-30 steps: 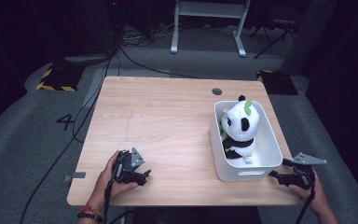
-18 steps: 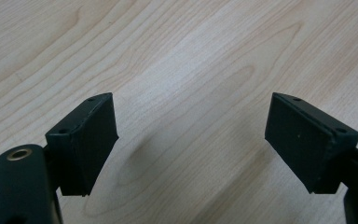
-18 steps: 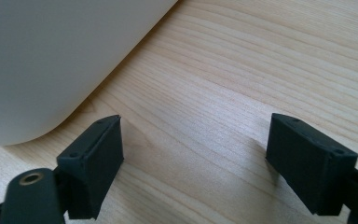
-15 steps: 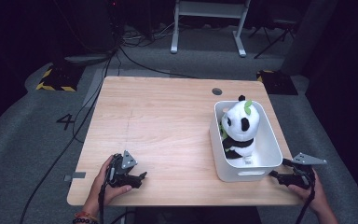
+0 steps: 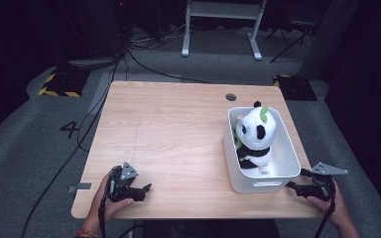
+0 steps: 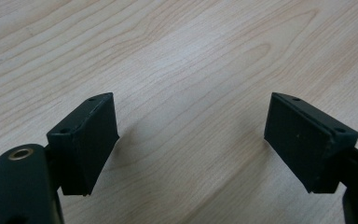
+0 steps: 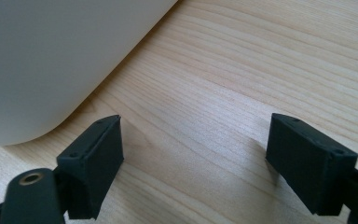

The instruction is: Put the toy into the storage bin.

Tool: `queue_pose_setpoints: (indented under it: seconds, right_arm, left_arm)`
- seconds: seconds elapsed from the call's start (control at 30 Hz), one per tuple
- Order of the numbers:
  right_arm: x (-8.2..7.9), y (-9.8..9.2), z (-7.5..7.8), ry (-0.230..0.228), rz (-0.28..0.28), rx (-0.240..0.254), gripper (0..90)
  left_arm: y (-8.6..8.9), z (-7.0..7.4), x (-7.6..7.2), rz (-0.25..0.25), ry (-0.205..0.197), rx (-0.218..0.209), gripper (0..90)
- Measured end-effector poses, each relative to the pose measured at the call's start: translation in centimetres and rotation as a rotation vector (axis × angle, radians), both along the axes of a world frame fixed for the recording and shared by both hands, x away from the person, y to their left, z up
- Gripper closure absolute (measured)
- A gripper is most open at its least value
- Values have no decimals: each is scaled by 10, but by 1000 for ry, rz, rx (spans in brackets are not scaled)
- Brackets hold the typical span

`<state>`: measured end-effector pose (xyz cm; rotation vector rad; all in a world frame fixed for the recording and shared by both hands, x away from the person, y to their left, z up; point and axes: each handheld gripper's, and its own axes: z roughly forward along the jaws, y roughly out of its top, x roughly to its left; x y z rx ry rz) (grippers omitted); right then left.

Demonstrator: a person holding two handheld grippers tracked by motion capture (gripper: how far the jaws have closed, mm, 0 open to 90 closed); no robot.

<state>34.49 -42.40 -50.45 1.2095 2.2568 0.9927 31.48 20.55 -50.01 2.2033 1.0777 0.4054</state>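
Between the jaws of the left gripper (image 6: 191, 140) nothing is held: in the left gripper view the two black pads (image 6: 91, 140) are spread wide apart, with only bare wood grain seen between them. In the high view this gripper (image 5: 146, 188) is found low over the near left part of the wooden table (image 5: 168, 129), carried by the person's left hand (image 5: 110, 202).

The right gripper (image 7: 193, 161) is likewise released, its pads (image 7: 95, 163) parted over bare tabletop. Just beyond one pad, the rounded outer corner of the white bin (image 7: 51, 60) is seen, near the jaw but not touched by it. In the high view the right gripper (image 5: 290, 185) is placed at the near right edge of the table, just beside the near right corner of the bin (image 5: 258, 183), and is held by the right hand (image 5: 335, 208).

The panda plush (image 5: 254, 136) is seated upright inside the bin, well apart from the left gripper and near the right one, with the bin wall between it and those jaws.
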Motion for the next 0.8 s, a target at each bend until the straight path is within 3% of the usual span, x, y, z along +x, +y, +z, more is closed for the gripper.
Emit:
queue_pose_setpoints:
  seconds: [0.1,0.13,0.17,0.27,0.3,0.33,0.8]
  right_arm:
    - [0,0,0,0,0,0,187]
    - [0,0,0,0,0,0,186]
    - [0,0,0,0,0,0,186]
    - [0,0,0,0,0,0,186]
    - [0,0,0,0,0,0,187]
    - [0,0,0,0,0,0,187]
    - [0,0,0,-1,0,1,187]
  left_arm:
    - [1,-3,-2,15,13,-10,173]
    - [2,-3,-1,11,-4,-1,173]
    - [3,-3,-3,14,12,-12,173]
    - [5,-5,-4,21,4,-30,169]
    - [6,-5,-4,27,-17,-28,169]
    - [6,-5,-5,26,-1,-33,169]
    - [9,-6,-5,35,-4,-27,156]
